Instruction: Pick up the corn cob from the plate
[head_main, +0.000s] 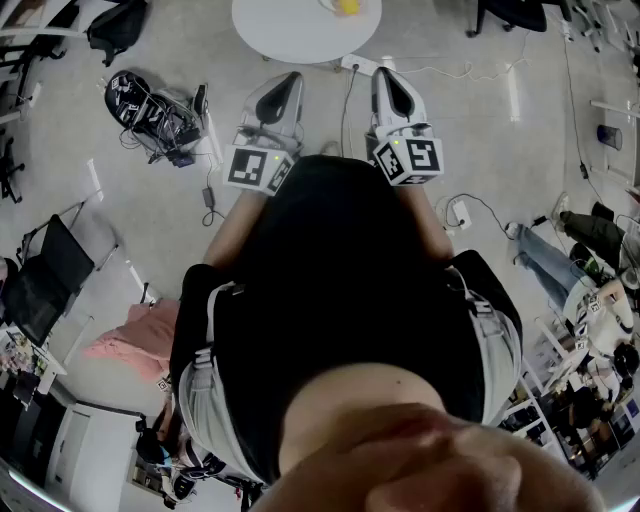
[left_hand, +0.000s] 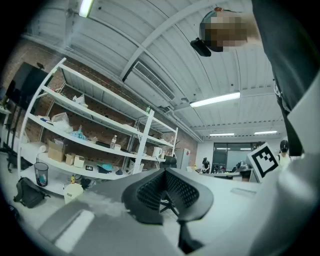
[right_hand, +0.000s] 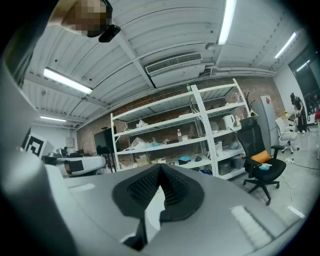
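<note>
Round white table (head_main: 290, 35) sits straight ahead, and the yellow corn cob (head_main: 347, 6) is way at its far side, too cropped to read its long axis. Left gripper (head_main: 291, 78) and right gripper (head_main: 384, 72) are both closed on nothing, with the right one slightly nearer.

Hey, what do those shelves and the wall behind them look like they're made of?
The shelves look like white-painted metal: thin straight posts, flat boards and a smooth, even finish. The wall behind them seems to be bare brick, matte reddish-brown with faint mortar lines, though it is too far off to be sure.
</note>
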